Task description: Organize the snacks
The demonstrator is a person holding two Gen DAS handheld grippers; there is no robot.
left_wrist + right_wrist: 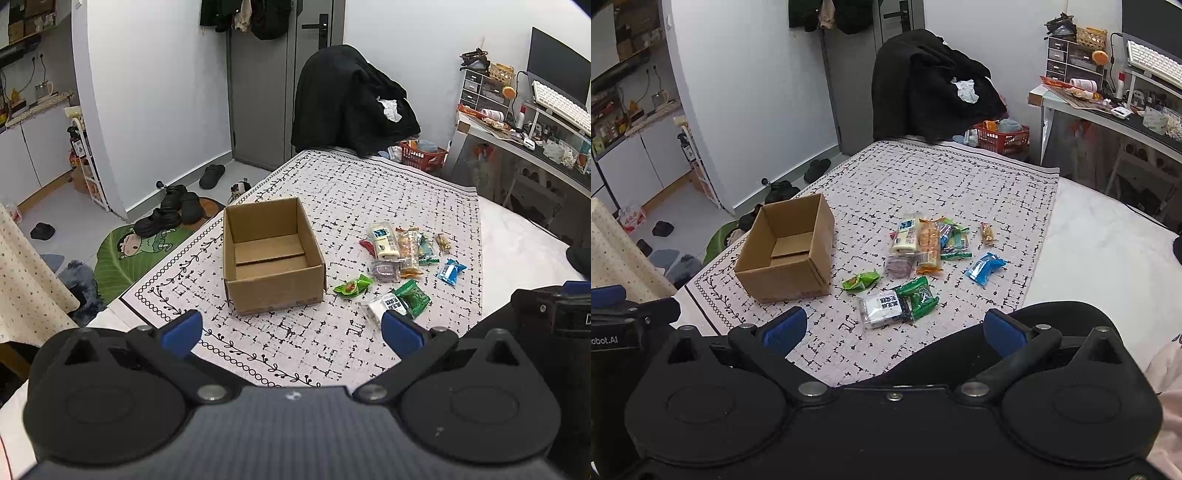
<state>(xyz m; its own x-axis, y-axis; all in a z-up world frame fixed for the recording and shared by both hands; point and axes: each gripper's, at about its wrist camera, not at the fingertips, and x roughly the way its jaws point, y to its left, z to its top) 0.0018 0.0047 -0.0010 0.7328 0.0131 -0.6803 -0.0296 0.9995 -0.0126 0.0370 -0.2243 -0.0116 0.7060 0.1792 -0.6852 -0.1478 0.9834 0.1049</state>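
A: Item one, surface?

B: Patterned cloth (332,206), pale with black dashes and a vine-and-ring border, flat over a white mattress (517,240). Its near-left corner lay close to the bed edge; bare white showed along its right side.

A: Container?

B: Cardboard box (271,254), brown, rectangular, open-topped, flaps folded flat inside, nothing in it. It stood near the cloth's left border, with clear cloth in front and behind.

A: Snacks?

B: All on the cloth to the right of the box, none inside. Glossy wrappers: a small green packet (352,286) nearest the box; a clear-and-white pack (882,308) overlapping a dark green pouch (918,297); a blue pouch (984,267) apart at the right; a cream bar (907,236) and an orange-filled pack (929,242) bunched with others behind; a small tan sweet (987,234) off alone.

A: Tools?

B: Left gripper (291,330) and right gripper (895,330), black with blue pads, both spread wide, holding nothing, hovering above the near cloth edge.
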